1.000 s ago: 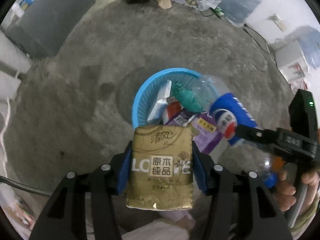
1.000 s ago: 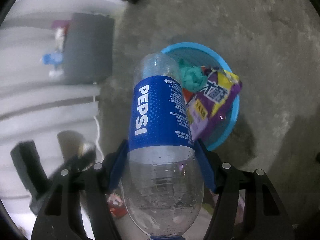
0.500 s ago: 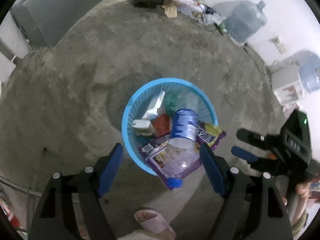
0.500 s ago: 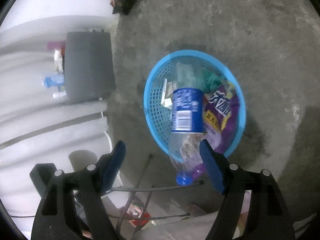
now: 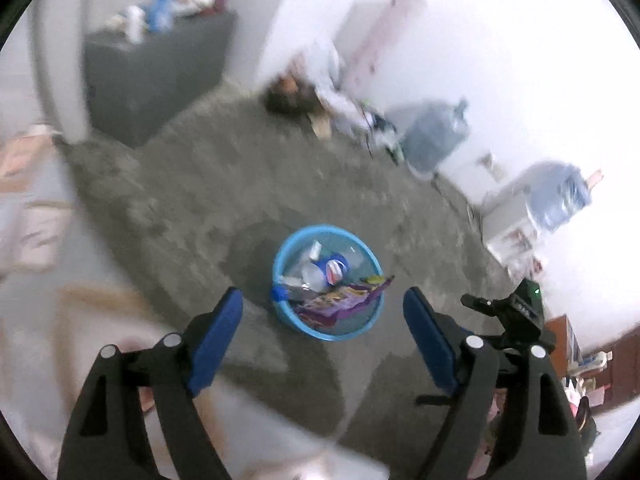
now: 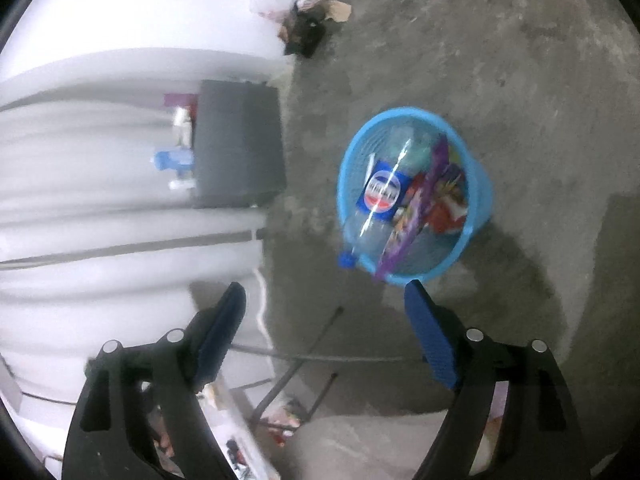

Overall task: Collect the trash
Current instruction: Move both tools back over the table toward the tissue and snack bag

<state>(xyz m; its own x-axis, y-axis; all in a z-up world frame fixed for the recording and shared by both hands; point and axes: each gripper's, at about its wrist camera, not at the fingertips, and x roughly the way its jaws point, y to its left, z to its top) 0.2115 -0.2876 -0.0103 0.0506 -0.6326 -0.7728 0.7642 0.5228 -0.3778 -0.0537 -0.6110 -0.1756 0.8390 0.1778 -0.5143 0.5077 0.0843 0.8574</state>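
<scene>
A blue mesh trash basket (image 5: 362, 326) stands on the concrete floor, also in the right wrist view (image 6: 482, 192). In it lie a Pepsi bottle (image 5: 330, 271) (image 6: 380, 196), a purple snack bag (image 5: 340, 302) (image 6: 416, 208) and other wrappers. My left gripper (image 5: 322, 330) is open and empty, high above and short of the basket. My right gripper (image 6: 324, 322) is open and empty, above the floor beside the basket; it also shows at the right of the left wrist view (image 5: 504, 312).
A grey cabinet (image 5: 156, 76) (image 6: 240, 144) stands by the wall. Water jugs (image 5: 436, 132) and a litter pile (image 5: 320, 96) line the far wall. A white curtain (image 6: 120, 200) hangs at the left. Metal rods (image 6: 312, 356) lie on the floor.
Both grippers let go of their items, the tissue pack and the Pepsi bottle, into the basket, then rose well away from it. The view is blurred from motion.
</scene>
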